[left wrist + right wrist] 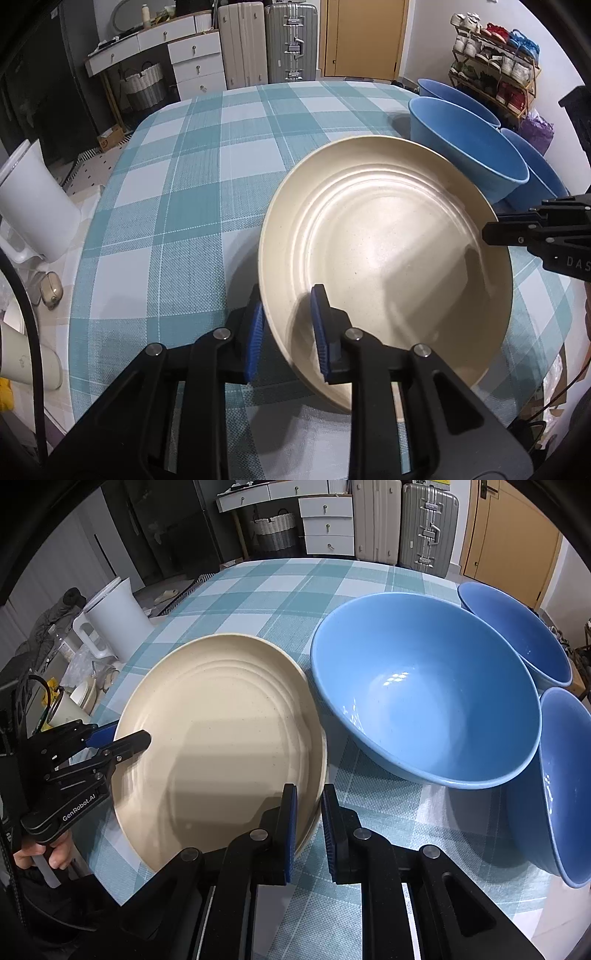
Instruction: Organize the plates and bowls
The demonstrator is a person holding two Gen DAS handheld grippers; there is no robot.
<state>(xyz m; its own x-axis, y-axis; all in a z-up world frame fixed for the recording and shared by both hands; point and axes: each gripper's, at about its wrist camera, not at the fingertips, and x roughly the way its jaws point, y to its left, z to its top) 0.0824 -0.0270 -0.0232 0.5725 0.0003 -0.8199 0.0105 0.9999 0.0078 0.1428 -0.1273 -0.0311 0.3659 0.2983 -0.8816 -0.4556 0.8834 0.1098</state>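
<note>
A cream plate (388, 251) lies on the checked tablecloth; it also shows in the right wrist view (221, 738). My left gripper (288, 328) straddles its near rim, one blue pad inside and one outside, with a gap still showing at the rim. My right gripper (308, 830) straddles the opposite rim in the same way. Each gripper shows in the other's view, the right one (517, 232) and the left one (122, 738). Three blue bowls stand to the right: a large one (424, 690) beside the plate and two more (517, 631) (565, 782) behind it.
The table (177, 206) has a teal checked cloth. A white jug (114, 620) stands off the table's left side. Drawers, suitcases (266, 40) and a shoe rack (495, 62) line the far wall.
</note>
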